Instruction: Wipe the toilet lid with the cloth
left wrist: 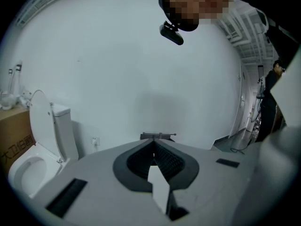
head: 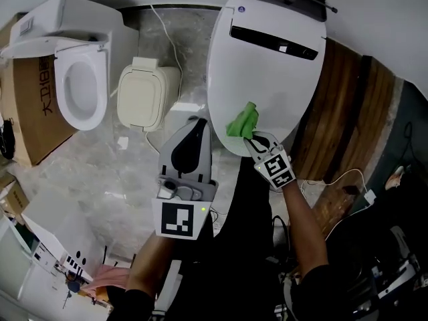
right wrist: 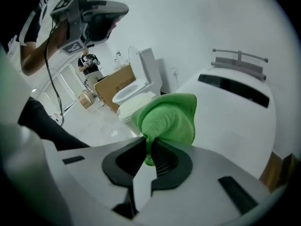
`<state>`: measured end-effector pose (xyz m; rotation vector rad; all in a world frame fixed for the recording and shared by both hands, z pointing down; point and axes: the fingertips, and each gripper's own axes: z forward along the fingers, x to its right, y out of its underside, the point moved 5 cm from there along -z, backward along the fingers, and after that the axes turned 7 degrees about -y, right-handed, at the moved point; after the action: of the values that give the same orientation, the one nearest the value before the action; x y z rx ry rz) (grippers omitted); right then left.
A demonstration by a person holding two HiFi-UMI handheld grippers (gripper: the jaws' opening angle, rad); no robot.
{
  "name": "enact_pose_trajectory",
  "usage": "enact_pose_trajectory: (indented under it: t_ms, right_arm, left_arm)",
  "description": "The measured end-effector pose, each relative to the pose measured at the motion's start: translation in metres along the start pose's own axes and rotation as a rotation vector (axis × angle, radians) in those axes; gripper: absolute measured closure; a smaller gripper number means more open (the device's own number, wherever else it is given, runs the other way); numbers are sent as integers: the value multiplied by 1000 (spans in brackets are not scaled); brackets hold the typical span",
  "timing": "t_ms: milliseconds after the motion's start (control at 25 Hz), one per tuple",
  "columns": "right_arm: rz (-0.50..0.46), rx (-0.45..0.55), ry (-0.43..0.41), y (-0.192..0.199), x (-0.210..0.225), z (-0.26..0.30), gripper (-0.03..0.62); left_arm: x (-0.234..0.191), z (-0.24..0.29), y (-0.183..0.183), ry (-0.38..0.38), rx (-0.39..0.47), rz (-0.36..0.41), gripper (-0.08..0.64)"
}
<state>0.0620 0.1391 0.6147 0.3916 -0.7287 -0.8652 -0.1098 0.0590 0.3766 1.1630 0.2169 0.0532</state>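
Since the right gripper [head: 249,138] has its jaws pinched on one end of the green cloth [head: 243,120], the wipe itself looks like the step in hand, & prob. only at its start. The cloth sits at the near edge of the white toilet lid [head: 267,79], w/ most of the lid's surface lying beyond it toward the hinge end.

To do it well:
- Press the bunched cloth flat onto the lid, not just its tip.
- Drag in long overlapping passes from the near edge up toward the dark strip [head: 274,42] by the hinge, then back.
- Keep the hard jaw tips off the plastic so only fabric rubs.
- Don't loosen the pinch: the wad seems held by a small fold & could slip out under drag.
- The lid curves off at its sides, so tilt the gripper to follow it.

Cloth vs. claw: in the right gripper view a fold is nipped between the jaws & the rest puffs out ahead of & above the tips, toward the lid. Whether the fabric touches the lid can't be told for sure; in the head view it overlaps the lid's front rim.

The left gripper [head: 196,122] is pressed together on nothing, i.e. empty. It is held just left of the lid & aimed at the bare wall [left wrist: 117,79], w/ no part in the wipe
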Motion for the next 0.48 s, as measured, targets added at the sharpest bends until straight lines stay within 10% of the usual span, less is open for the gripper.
enact_pose_trajectory:
  t_ms: [200,480]
  right_arm:
    - [3,93,138,-57,73,-29,549]
    - [277,182,269,-103,178,-28,549]
  left_arm:
    - [2,1,-8,-38,15,-23,551]
    - [-4,8,-13,-95,17,-59,551]
